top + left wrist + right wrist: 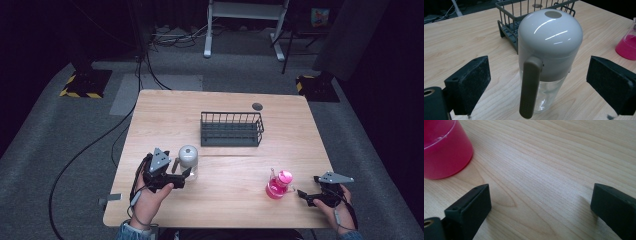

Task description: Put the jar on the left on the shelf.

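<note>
Big light-wood bench [220, 200] takes up most of the scene, grey carpet around it. Towards the far side, abt mid-bench, sits a dark wire rack [231, 129].

Next down: the clear bottle [188, 161] w/ a domed grey lid, standing upright at the near left. In the left gripper view its flat grey strap hangs down the side facing the camera. Left tongs [187, 172] are spread wide w/ the bottle [549, 50] between the pads, gap on both sides, not squeezing it.

Near right there's a small flask [278, 185] of pink liquid w/ a pink cap, upright. Right tongs [298, 192] are just beside it, pointed its way, also wide open, w/ bare wood between the pads in the right gripper view and the flask [445, 150] off to one side.
</note>
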Demonstrator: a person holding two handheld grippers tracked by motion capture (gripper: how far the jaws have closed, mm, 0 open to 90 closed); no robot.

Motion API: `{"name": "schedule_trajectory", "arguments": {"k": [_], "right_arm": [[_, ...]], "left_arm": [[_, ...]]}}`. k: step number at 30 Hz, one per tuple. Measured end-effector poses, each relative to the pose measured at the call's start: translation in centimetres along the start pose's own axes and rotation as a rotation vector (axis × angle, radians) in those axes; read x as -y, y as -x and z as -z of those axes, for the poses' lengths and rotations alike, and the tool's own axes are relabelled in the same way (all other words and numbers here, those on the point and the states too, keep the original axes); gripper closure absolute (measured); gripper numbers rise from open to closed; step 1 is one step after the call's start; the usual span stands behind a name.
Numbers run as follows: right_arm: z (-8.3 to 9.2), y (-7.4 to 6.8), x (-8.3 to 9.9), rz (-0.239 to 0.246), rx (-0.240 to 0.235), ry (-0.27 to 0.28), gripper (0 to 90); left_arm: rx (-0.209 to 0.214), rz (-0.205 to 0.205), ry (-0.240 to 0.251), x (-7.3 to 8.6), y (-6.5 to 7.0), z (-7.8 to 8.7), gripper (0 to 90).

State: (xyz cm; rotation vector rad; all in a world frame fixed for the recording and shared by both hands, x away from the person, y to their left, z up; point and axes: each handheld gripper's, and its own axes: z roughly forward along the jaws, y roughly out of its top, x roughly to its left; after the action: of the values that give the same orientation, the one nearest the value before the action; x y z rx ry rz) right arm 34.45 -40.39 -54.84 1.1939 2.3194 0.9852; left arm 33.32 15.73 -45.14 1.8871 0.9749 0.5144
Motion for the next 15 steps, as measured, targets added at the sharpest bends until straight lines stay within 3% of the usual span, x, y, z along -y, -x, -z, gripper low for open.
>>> {"name": "schedule_trajectory", "arguments": {"k": [15], "right_arm": [[0.0, 0.0, 0.0, 0.000, 0.000, 0.000, 2.9]], "left_arm": [[0.037, 0.010, 0.010, -0.4, 0.2, -1.7, 5.4]]}}
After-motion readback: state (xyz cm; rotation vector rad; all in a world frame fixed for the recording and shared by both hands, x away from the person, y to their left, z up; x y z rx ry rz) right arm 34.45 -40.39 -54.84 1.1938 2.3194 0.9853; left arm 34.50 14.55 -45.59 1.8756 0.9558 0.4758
